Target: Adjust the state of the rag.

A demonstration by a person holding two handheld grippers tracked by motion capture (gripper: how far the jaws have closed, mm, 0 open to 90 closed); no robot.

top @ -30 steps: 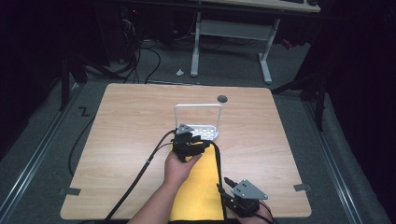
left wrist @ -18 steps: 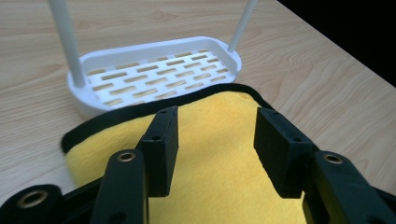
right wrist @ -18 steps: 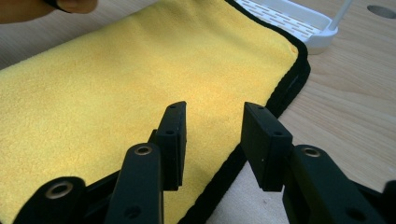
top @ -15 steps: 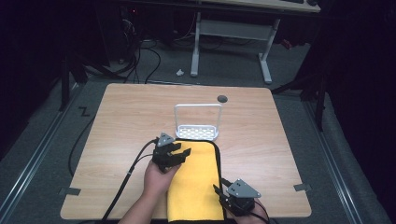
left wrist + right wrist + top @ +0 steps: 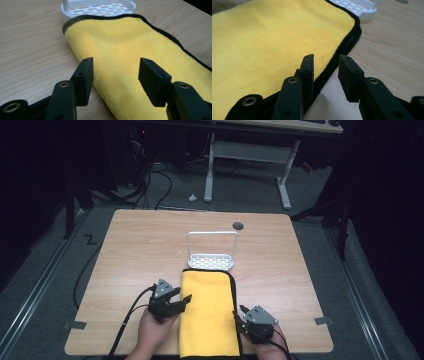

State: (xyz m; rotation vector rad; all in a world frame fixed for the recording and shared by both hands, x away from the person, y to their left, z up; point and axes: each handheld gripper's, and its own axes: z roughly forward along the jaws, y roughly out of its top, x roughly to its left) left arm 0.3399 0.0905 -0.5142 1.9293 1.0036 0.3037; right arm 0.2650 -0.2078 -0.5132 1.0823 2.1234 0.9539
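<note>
- High view: my left gripper (image 5: 172, 301) sat at the left long edge of the yellow towel (image 5: 207, 307), and my right gripper (image 5: 248, 316) at its black-trimmed right edge. The towel lay folded on the surface (image 5: 130, 250), its far end touching the white rack (image 5: 211, 261). Each pair of fingers looked parted and held nothing. I judged the step to be a grip on each side, so both hands needed to bite level with one another.
- Left gripper view: my fingers (image 5: 83, 72) stood wide apart, empty, straddling the rounded fold of the towel (image 5: 130, 42). To do it well I would have slid one finger low along the surface (image 5: 30, 45), under the fold, so every layer was caught.
- Right gripper view: my fingers (image 5: 308, 68) were open a narrower way, empty, one over the towel (image 5: 269, 40), the other over the bare surface (image 5: 394, 50), the black trim between them. Closing just inside the trim seemed safest against slipping.
</note>
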